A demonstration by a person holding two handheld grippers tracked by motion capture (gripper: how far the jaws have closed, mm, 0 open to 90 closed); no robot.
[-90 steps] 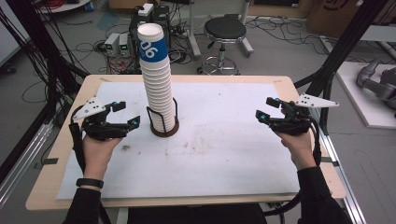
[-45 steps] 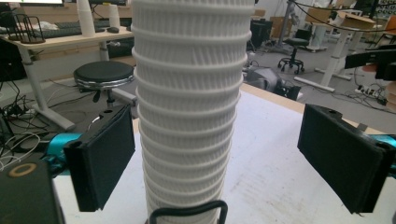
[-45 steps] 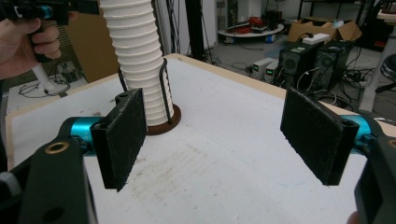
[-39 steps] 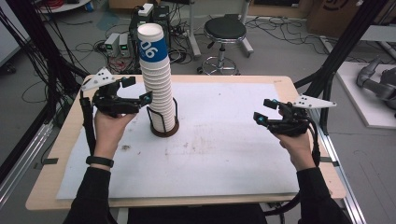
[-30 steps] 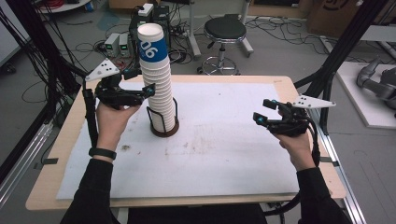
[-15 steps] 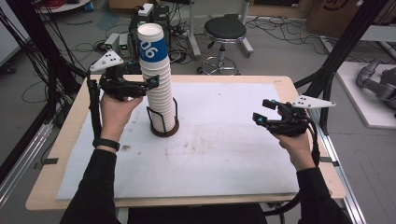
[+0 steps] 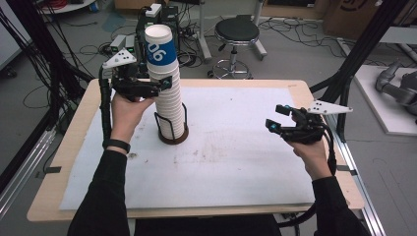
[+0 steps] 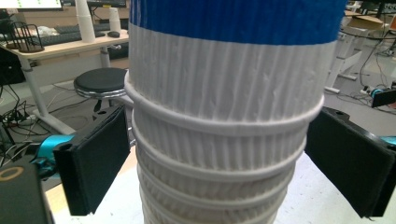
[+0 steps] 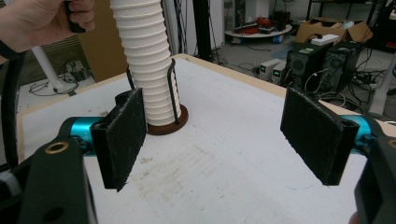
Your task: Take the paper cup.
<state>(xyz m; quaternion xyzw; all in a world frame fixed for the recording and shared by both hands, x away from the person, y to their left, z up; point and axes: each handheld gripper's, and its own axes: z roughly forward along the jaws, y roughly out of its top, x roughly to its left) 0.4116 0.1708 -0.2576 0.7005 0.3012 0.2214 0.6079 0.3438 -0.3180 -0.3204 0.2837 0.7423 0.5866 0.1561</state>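
The desk (image 7: 236,167) holds a tall stack of paper cups (image 7: 164,88) standing straight up in a black wire holder (image 7: 173,129), with its open end at the top. The left gripper (image 7: 164,84) is right at the stack, just under the blue top cup (image 7: 159,49). Its jaws have just been opening; the stack sits between them, not squeezed. The right gripper (image 7: 274,118) waits well apart, jaws apart and empty
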